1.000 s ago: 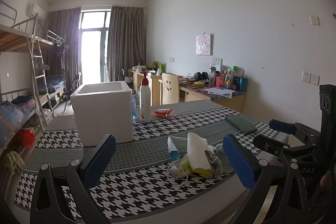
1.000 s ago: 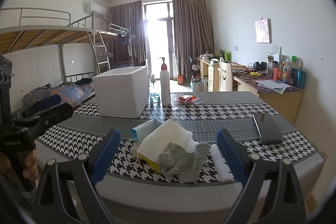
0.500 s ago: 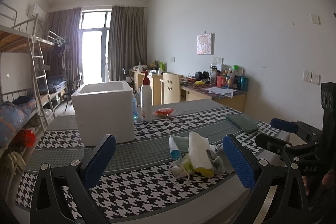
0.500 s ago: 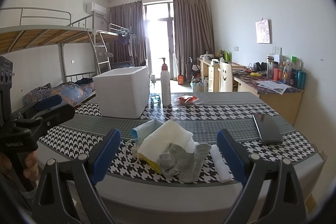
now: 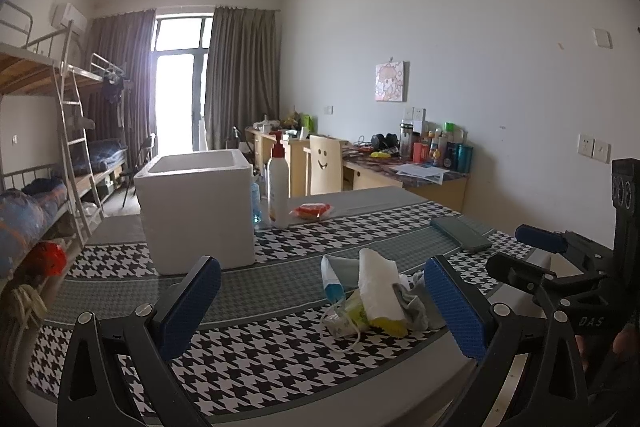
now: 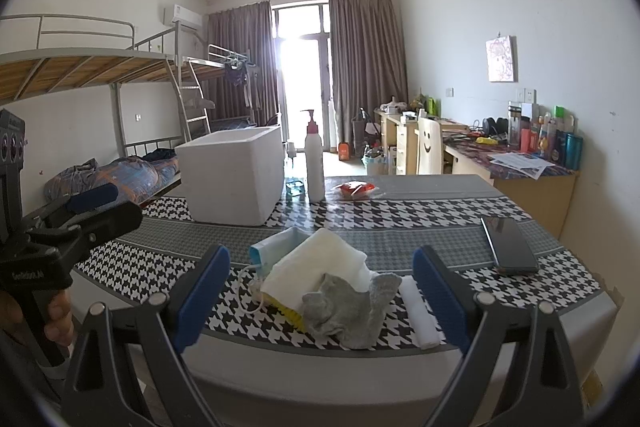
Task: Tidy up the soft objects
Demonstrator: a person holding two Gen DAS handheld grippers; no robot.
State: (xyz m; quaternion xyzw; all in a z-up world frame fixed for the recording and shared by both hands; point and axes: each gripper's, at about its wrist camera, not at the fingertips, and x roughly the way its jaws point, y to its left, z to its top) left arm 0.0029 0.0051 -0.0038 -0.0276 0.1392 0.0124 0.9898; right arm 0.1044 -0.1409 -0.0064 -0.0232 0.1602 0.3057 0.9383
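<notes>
A dormitory room with bunk beds (image 5: 48,131) held a worktop (image 5: 248,355) under a houndstooth cloth. In the left wrist view, the left gripper (image 5: 320,311) stood wide and empty, facing a pile of soft things (image 5: 372,301) near the worktop's front edge; a white foam box (image 5: 196,211) sat behind. In the right wrist view, the right gripper (image 6: 322,301) was likewise wide and empty, framing a white cloth (image 6: 316,267), a grey sock (image 6: 348,311) and a face mask (image 6: 268,251), with a phone (image 6: 508,245) lying well apart.
</notes>
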